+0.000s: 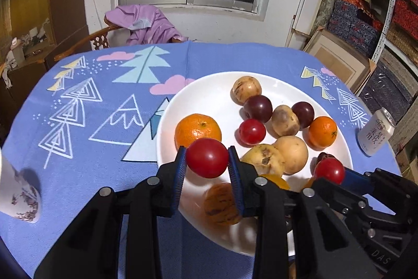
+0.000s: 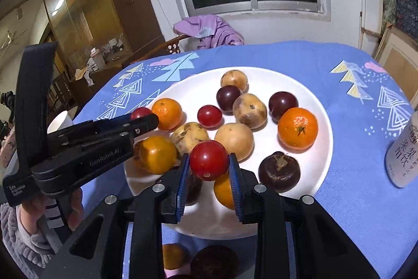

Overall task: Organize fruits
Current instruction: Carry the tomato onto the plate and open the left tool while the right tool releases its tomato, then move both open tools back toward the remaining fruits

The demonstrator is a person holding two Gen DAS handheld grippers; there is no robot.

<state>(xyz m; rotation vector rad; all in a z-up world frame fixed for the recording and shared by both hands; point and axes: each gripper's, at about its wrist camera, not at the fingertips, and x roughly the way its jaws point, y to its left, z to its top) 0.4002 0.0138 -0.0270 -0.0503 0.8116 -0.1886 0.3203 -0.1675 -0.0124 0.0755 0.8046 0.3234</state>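
Two hand-held grippers hover over a white plate (image 1: pixel 198 96) of fruit on a blue patterned tablecloth (image 1: pixel 104 174). The left gripper (image 1: pixel 207 158) pinches a red tomato (image 1: pixel 207 157) between its blue pads, above the plate's near-left edge beside a mandarin (image 1: pixel 194 128). The right gripper (image 2: pixel 209 161) likewise clamps a second red tomato (image 2: pixel 209 160) above the plate's near side. A drink can (image 1: pixel 376 132) stands to the right of the plate.
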